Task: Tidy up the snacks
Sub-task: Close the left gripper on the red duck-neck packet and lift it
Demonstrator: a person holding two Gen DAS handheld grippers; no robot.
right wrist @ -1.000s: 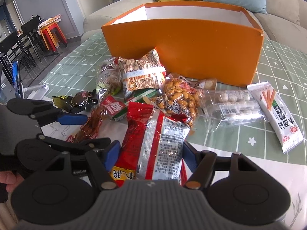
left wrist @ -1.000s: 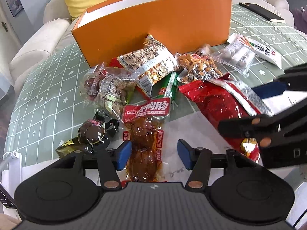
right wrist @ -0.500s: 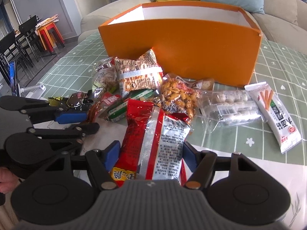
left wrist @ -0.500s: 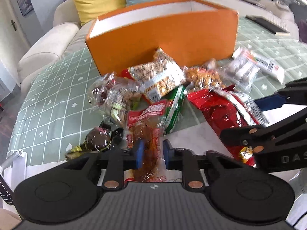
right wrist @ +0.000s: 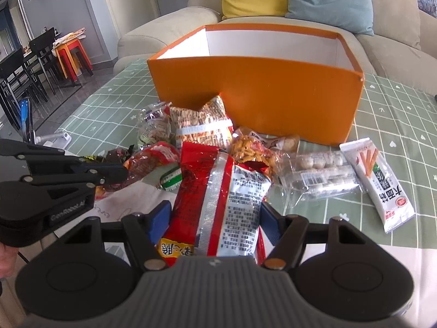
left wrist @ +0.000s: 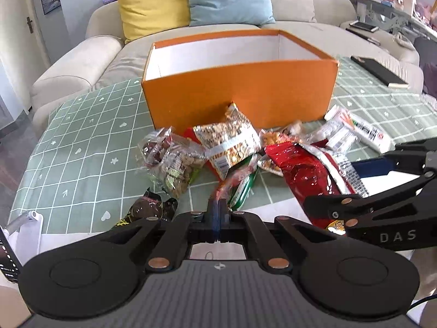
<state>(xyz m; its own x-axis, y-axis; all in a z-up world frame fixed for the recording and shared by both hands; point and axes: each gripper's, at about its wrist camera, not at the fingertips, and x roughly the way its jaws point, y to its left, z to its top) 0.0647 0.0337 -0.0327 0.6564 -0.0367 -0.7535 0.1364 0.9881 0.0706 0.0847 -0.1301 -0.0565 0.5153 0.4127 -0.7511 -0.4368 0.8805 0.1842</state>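
Left tool (left wrist: 218,213) clamped on brown vacuum-sealed meat pouch (right wrist: 153,161); open orange cardboard box (left wrist: 240,93) at 12 o'clock. Right tool (right wrist: 214,218) apart, straddling red foil bag (right wrist: 218,194).

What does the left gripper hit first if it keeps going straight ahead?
Likely the peanut bag leaning on the orange box. The left gripper is shut on the red meat pack, which points that way. Depth is unclear.

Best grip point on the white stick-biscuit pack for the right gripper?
Take the biscuit pack across its narrow width near the middle, coming from above. It lies flat and long on the tablecloth, clear on its right side, its left edge against the clear tray.
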